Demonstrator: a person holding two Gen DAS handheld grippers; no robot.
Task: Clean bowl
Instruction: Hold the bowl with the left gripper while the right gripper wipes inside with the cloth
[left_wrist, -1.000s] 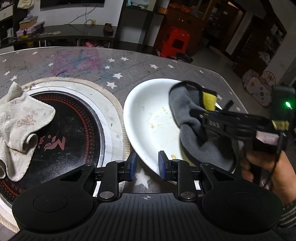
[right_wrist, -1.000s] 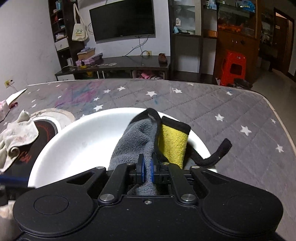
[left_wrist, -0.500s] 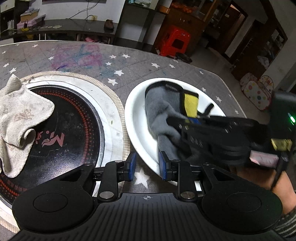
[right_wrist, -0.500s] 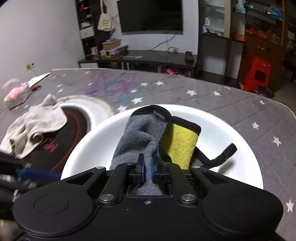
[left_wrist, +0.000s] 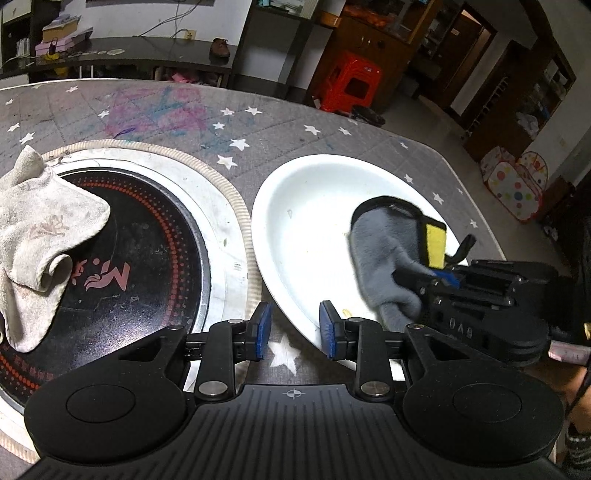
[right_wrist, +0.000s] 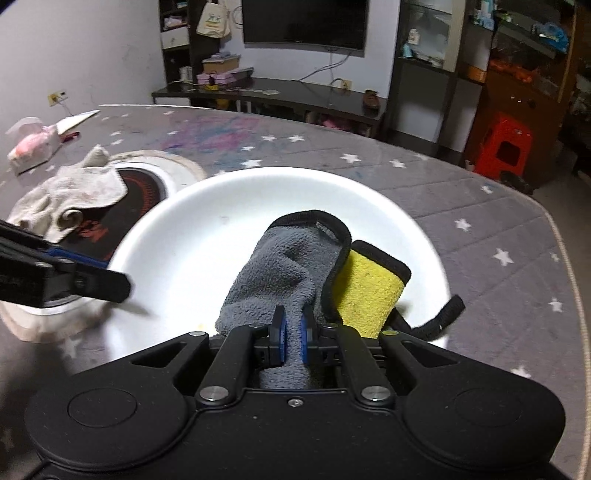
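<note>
White and smooth, the bowl (left_wrist: 317, 206) looks stiff, slippery and breakable; its near rim sits between the opening left tongs (left_wrist: 294, 330), not yet pinched. Right tongs (right_wrist: 291, 334) clamp a soft grey-yellow cloth (right_wrist: 291, 258) at the bowl's 4 o'clock. Quilted starry tabletop (left_wrist: 277, 122); dim living room.

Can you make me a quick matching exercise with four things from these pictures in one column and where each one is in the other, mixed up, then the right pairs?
Things:
1. grey and yellow cloth
2. beige rag
3. red stool
4. bowl

Places:
A. on the floor beyond the table
B. draped over the black round cooktop
C. on the starred table cover, beside the cooktop
D. inside the bowl, pinched in the right gripper

Pairs: 1-D, 2-B, 3-A, 4-C
</note>
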